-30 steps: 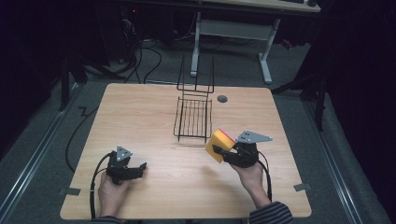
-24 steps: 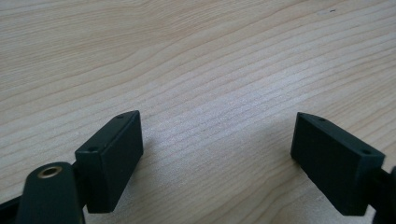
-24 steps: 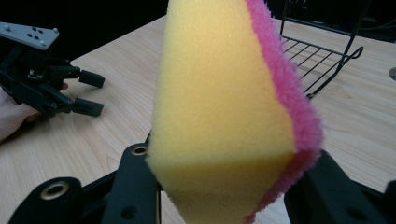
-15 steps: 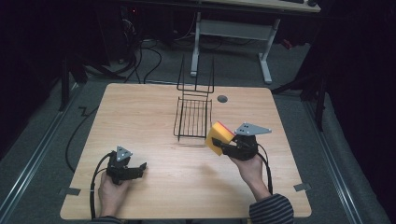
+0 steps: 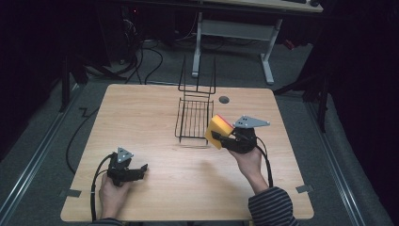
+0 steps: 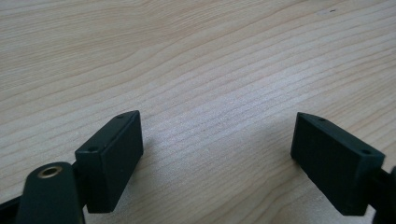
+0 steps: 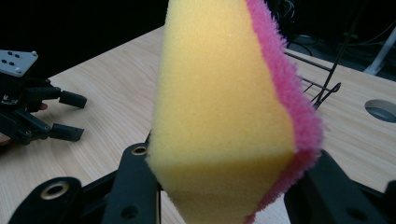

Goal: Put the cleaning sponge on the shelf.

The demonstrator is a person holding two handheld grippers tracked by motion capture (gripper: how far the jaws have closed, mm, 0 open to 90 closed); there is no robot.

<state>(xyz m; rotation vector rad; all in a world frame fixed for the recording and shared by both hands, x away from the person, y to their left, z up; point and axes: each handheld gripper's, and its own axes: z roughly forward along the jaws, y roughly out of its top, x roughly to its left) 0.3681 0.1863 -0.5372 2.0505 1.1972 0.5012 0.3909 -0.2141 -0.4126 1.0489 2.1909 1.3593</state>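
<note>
Sponge point(image 7: 219, 116) yellow, pink scrub face; wire rack point(image 5: 194, 117) black; table point(image 5: 141, 113) pale wood grain; claws black.

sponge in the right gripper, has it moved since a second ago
Yes. In the high view the sponge, clamped in the right gripper, has shifted toward the wire rack: its edge now overlaps the rack's right side, where earlier it sat nearer the table's front.

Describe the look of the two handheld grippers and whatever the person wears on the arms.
Both the left gripper and the right gripper are black, each topped by a grey three-cornered plate with small holes and trailing a black cable. Their jaws end in blocky black pads with small screw holes. The right forearm wears a dark striped sleeve.
</note>
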